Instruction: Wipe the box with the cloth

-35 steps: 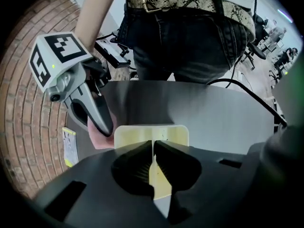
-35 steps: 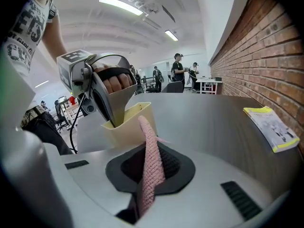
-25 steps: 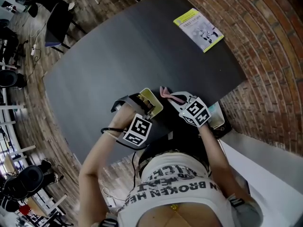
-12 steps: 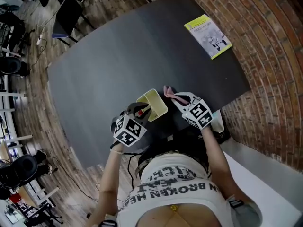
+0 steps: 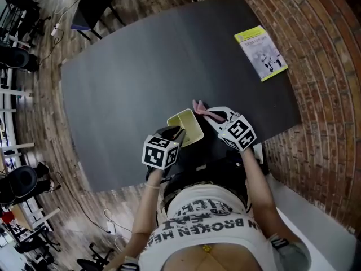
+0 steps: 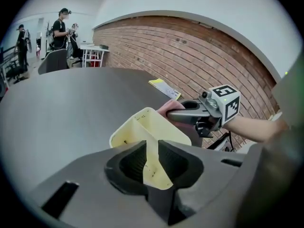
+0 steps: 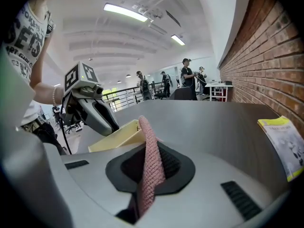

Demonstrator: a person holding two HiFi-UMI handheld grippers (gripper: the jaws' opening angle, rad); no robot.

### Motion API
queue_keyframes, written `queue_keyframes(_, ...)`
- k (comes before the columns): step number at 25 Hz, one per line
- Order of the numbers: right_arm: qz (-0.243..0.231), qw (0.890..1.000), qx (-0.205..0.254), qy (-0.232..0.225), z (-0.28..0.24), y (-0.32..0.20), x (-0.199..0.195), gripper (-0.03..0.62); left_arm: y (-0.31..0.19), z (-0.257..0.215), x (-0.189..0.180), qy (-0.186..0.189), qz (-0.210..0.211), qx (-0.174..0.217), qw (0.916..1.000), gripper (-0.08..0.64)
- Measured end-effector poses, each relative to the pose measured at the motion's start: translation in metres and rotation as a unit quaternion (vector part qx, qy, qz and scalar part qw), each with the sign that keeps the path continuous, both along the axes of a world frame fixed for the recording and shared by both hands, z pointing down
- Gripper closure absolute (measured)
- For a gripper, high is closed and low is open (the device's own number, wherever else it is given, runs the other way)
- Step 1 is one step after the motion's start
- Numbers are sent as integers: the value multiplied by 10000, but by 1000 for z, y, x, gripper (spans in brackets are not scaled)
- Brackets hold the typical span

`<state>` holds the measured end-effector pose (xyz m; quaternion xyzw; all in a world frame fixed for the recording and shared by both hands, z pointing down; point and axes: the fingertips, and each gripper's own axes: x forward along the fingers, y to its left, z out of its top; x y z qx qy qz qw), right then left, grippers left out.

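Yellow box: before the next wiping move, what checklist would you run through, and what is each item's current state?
1. Left gripper shut on a wall of the yellow box: ok.
2. Right gripper shut on the pink cloth: ok.
3. A free end of the cloth sticks out past the jaws for wiping: ok.
4. Cloth in contact with the box: cannot tell; the two are close at the box's far edge.
5. Yellow booklet lies well away, at a far corner of the black table: ok.
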<state>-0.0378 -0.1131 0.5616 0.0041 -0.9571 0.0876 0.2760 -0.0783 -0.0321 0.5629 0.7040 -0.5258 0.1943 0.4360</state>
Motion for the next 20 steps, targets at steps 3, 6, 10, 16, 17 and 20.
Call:
queue_keyframes(3,-261,9996,41,79,3,-4,-9,575,-7,-11,0,277,-279,-38,9992,499)
queue_keyframes(6,-461,9988,47,133,7,-5,-17,575,-14,-11,-2,245,-417,-156,9987,481)
queue_keyframes(10,-637,9979,-11,148,13,-7,-27,575,-20,-5,1,224,-367,-366,9984,451)
queue_keyframes(16,-1499,9883,-95,261,20,1,-39,575,-23,2,3,415,-370,-525,9971,449)
queue_keyframes(17,-1689,9853,-39,269,20,4,-40,575,-23,2,3,433,-356,-524,9971,451)
queue_keyframes(20,-2073,9778,109,293,20,10,-39,575,-24,3,2,588,-362,-529,9962,451)
